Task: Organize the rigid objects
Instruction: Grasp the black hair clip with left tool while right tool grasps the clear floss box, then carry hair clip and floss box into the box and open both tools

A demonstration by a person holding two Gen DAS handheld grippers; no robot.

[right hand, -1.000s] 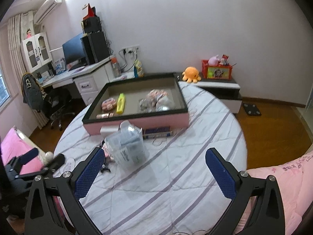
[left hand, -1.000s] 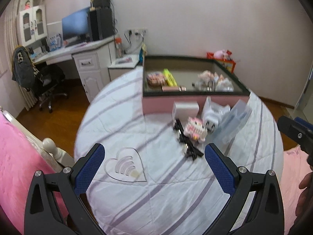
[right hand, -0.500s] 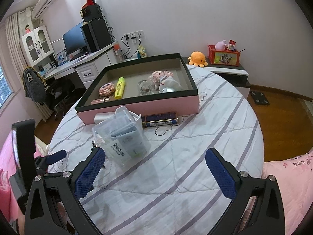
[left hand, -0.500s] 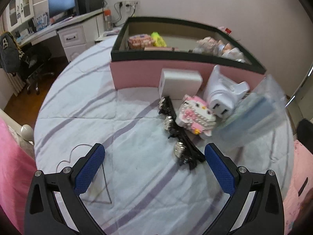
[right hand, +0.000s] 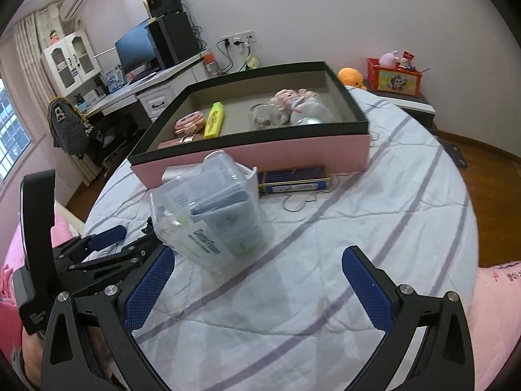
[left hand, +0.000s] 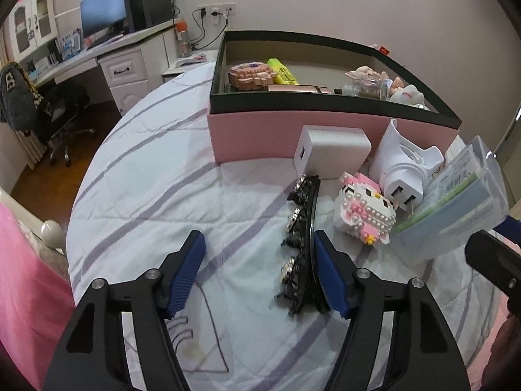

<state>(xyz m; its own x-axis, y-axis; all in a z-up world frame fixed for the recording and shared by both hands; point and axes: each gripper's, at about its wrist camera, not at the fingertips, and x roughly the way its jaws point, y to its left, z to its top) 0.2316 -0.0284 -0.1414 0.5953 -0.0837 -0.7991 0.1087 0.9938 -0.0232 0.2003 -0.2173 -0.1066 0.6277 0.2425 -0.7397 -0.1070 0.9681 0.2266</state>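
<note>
My left gripper [left hand: 257, 272] is open, low over the striped bedspread. A black jewelled hair clip [left hand: 301, 244] lies between its fingers, against the right finger [left hand: 329, 280]. Behind it lie a white charger block [left hand: 332, 153], a pink-and-white brick cat figure [left hand: 364, 208], a white plug adapter [left hand: 403, 169] and a clear plastic box of packets [left hand: 462, 202]. The pink box with a black rim [left hand: 325, 97] holds several items. My right gripper [right hand: 257, 290] is open and empty, just in front of the clear plastic box [right hand: 211, 215]; the left gripper [right hand: 97, 251] shows at its left.
A dark blue flat case [right hand: 293, 184] lies against the pink box's front wall [right hand: 293, 153]. A heart-shaped print [left hand: 195, 342] marks the bedspread under my left gripper. A desk with a monitor [left hand: 104, 16] and an office chair [left hand: 62, 107] stand beyond the bed.
My left gripper has moved forward and down to the hair clip, and its fingers have narrowed around it. My right gripper has moved closer to the clear plastic box.
</note>
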